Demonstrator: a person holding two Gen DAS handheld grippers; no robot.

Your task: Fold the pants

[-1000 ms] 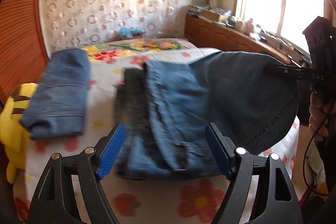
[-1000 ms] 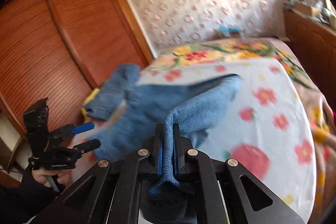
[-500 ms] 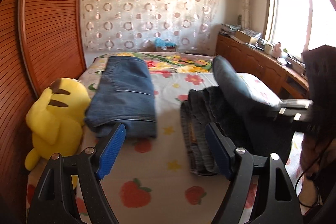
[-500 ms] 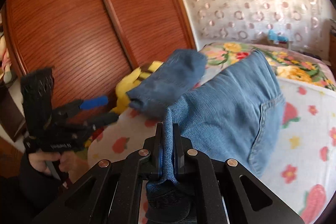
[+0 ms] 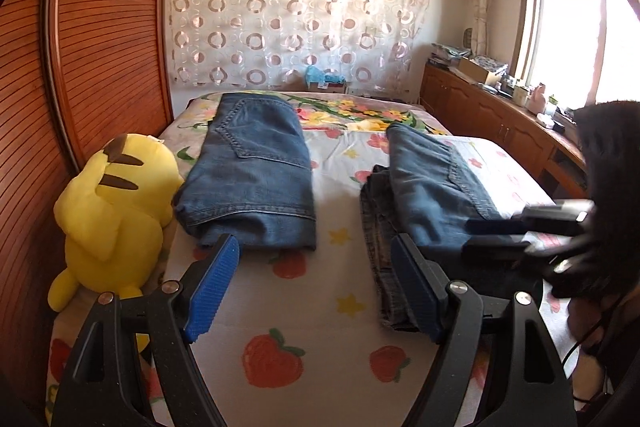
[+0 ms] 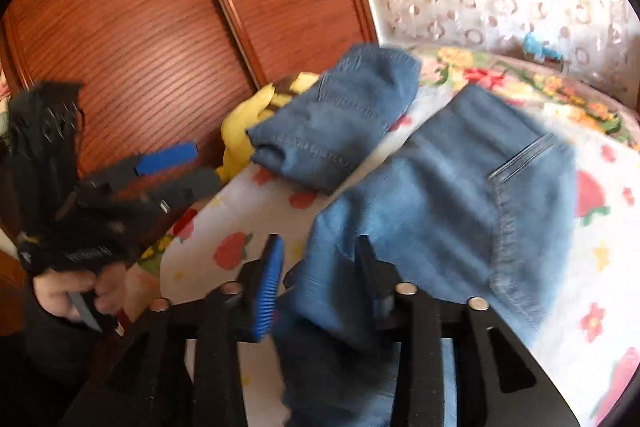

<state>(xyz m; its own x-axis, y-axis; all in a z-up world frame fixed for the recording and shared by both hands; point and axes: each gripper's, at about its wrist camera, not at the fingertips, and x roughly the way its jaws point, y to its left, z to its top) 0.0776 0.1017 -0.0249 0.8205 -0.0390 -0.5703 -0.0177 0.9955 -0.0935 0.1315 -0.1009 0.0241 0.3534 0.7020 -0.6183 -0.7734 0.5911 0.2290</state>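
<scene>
A folded pair of blue jeans lies on the right side of the bed on top of a darker grey pair; it also shows in the right wrist view. My right gripper is open, its jaws apart around the near edge of these jeans, not clamping them; it also shows in the left wrist view. My left gripper is open and empty above the floral sheet, left of that pile. It shows at the left in the right wrist view.
Another folded pair of jeans lies on the left of the bed, next to a yellow plush toy. A wooden wardrobe stands on the left. A wooden counter runs under the window on the right.
My right gripper laid the held jeans down onto the pile and opened, letting the denim go. My left gripper drew back and stayed open.
</scene>
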